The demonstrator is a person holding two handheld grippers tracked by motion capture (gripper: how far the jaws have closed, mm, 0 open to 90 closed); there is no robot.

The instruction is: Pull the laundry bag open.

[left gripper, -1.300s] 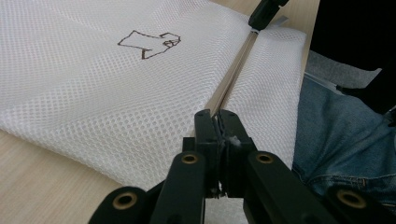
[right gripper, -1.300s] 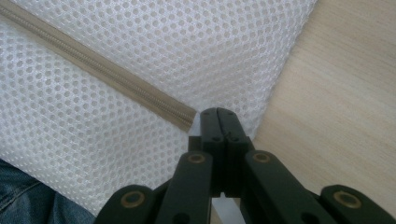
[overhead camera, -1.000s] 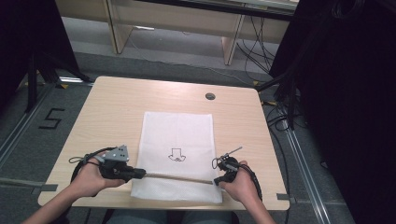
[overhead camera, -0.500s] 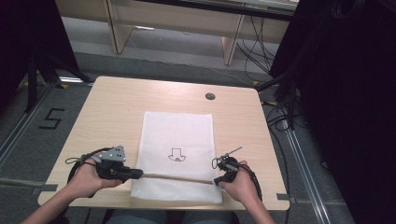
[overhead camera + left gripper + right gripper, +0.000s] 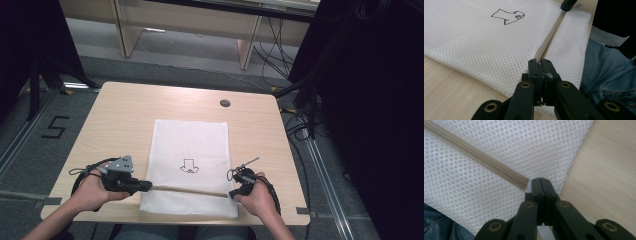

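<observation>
A white mesh bag [image 5: 190, 142] with a small dark drawing [image 5: 189, 165] lies flat on the wooden table [image 5: 120, 120]. Its beige zipper [image 5: 187, 190] runs across the near end. My left gripper [image 5: 146, 186] is at the zipper's left end, jaws shut on it; in the left gripper view the left gripper [image 5: 539, 62] pinches the zipper [image 5: 551, 35] with a white bit between the jaws. My right gripper [image 5: 231, 193] is at the zipper's right end. In the right gripper view the right gripper [image 5: 540, 180] is shut on the bag's mesh [image 5: 524, 142] just past the zipper's end [image 5: 524, 182].
A round cable hole [image 5: 225, 103] sits near the table's far edge. The person's jeans [image 5: 609, 65] are just past the near edge. Cables [image 5: 295, 125] lie on the floor at the right, beside a dark curtain [image 5: 370, 100].
</observation>
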